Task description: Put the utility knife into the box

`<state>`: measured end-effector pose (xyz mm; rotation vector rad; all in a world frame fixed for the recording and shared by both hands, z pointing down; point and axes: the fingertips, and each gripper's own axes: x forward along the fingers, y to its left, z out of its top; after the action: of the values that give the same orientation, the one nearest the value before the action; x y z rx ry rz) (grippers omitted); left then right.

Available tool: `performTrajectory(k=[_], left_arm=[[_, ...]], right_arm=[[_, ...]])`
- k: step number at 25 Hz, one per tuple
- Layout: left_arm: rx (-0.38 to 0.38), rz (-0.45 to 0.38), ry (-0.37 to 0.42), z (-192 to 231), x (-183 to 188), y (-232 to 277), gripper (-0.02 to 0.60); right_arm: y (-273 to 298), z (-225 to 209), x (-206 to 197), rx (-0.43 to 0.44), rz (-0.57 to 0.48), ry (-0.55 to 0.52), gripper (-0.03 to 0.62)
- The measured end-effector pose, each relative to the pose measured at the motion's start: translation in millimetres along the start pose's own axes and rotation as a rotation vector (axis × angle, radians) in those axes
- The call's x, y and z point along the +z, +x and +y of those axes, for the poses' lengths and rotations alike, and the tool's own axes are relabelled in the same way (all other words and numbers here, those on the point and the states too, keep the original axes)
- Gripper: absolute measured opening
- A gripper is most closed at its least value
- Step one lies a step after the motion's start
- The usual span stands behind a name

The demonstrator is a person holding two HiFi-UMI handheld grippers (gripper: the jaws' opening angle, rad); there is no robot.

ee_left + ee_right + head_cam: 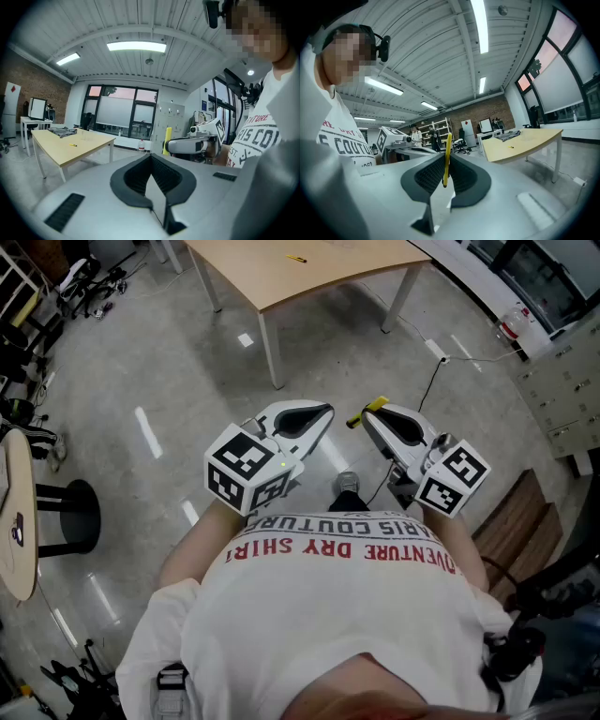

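one step is done: your right gripper (445, 174) clamps the utility knife (446, 154); your left gripper (151, 164) is closed and empty; no box is in sight.

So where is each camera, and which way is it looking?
Head view: on the person's head, facing steeply down at the floor; shows T-shirt, left gripper, right gripper.
Left gripper view: on the left gripper, looking along its shut jaws towards the windows; T-shirt at right.
Right gripper view: on the right gripper, looking along jaws clamping the yellow utility knife; T-shirt at left.
Shared: all three show the wooden table.
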<state>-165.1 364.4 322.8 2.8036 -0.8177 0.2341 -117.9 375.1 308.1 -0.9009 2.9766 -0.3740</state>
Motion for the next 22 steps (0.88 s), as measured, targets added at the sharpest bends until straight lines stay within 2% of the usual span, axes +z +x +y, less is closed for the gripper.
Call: performTrajectory(k=[22], left_arm=[[-0.048,0.011,0.002,-2,-2,12,0.002]], right_arm=[[0,-6,-5,0.003,0.002,0.036,0.023]])
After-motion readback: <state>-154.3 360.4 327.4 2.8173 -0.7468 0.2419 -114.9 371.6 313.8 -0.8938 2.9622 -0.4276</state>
